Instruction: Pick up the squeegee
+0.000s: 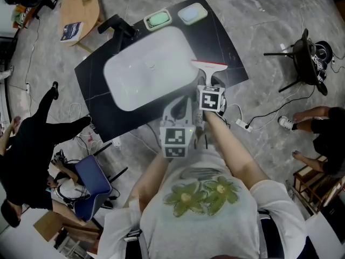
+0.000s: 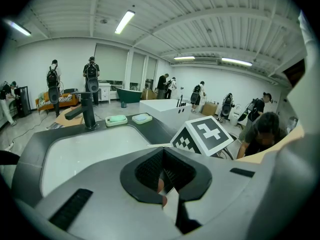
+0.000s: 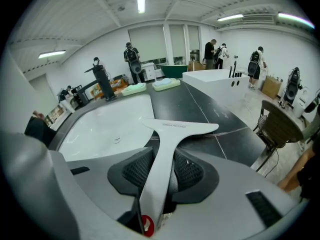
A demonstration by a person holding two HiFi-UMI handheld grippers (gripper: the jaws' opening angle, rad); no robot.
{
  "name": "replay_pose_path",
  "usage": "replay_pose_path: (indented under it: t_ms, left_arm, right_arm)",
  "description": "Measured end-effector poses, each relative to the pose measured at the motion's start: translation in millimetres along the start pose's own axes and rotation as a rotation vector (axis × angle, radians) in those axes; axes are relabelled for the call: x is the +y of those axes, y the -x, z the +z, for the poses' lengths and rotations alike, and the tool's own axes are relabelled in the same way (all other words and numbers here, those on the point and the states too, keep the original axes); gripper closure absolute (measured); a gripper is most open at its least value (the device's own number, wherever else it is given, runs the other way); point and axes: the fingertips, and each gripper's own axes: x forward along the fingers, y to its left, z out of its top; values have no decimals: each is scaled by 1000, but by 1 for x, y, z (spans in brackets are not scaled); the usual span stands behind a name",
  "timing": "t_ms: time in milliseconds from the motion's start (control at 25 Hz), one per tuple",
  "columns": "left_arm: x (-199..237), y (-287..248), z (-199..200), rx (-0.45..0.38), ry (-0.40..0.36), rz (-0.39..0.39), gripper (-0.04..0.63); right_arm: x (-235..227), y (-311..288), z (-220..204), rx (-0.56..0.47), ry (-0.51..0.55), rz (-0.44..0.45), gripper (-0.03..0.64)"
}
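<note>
A white squeegee (image 1: 209,65) lies on the black counter (image 1: 226,42) just right of the white sink (image 1: 135,74), its blade toward the basin. My right gripper (image 1: 208,85) reaches over its handle. In the right gripper view the squeegee (image 3: 170,139) runs straight out between the jaws of my right gripper (image 3: 162,173); the dark pads flank the handle without clearly pressing it, and the blade rests at the sink's rim. My left gripper (image 1: 180,102) hovers over the counter's near edge beside the right one. Seen in its own view, the left gripper (image 2: 162,173) has its pads together and nothing in them.
A black faucet (image 1: 116,25) and two soap dishes (image 1: 158,19) (image 1: 192,13) stand at the counter's far side. Around it are a wooden table (image 1: 81,9), a person in black (image 1: 32,144), a blue chair (image 1: 91,179), a black stand (image 1: 304,58) and floor cables.
</note>
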Motion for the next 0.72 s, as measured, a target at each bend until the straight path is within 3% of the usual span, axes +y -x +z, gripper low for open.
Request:
replay_pose_path:
  t_ms: [160,720]
  left_arm:
    - [-2,0,-1,1,2,-2,586]
    - [-4,2,1,-10,0,3,586]
  right_arm:
    - [-6,1,0,-9,-11,0,520]
    - [-9,9,6,-34,-27,36,523]
